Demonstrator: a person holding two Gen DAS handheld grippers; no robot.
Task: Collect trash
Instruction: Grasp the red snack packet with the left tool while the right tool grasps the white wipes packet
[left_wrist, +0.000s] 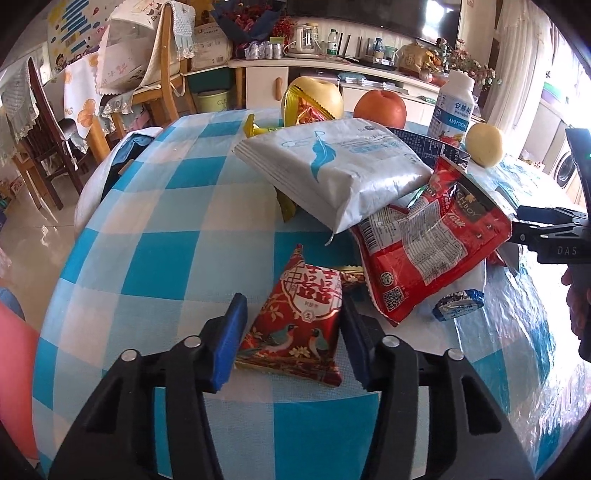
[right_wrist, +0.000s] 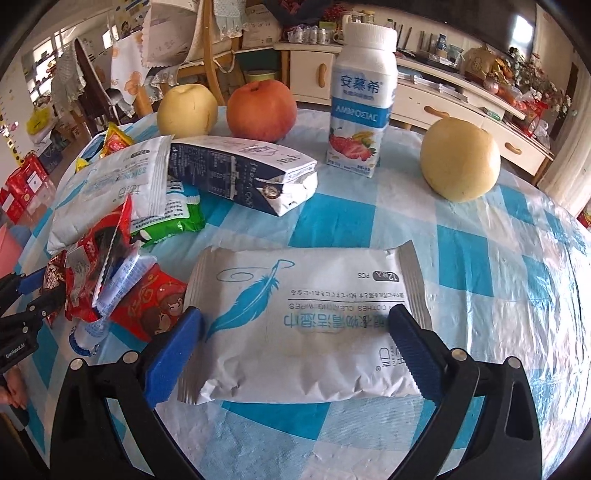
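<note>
In the left wrist view my left gripper (left_wrist: 291, 332) is open, its blue pads on either side of a small red snack packet with birds (left_wrist: 295, 325) that lies on the checked tablecloth (left_wrist: 166, 229). Beyond it lie a large red wrapper (left_wrist: 428, 254) and a white wipes pack (left_wrist: 332, 170). In the right wrist view my right gripper (right_wrist: 295, 350) is open around a second white wipes pack with a blue feather (right_wrist: 306, 325) lying flat on the table. The right gripper's body shows at the right edge of the left view (left_wrist: 554, 236).
Two yellow pears (right_wrist: 186, 110) (right_wrist: 460, 158), a red apple (right_wrist: 261, 110) and a yogurt bottle (right_wrist: 364, 99) stand at the back. A dark blue and white bag (right_wrist: 243, 173), a green packet (right_wrist: 173, 218) and small wrappers (right_wrist: 107, 280) lie at the left. Chairs stand beyond the table.
</note>
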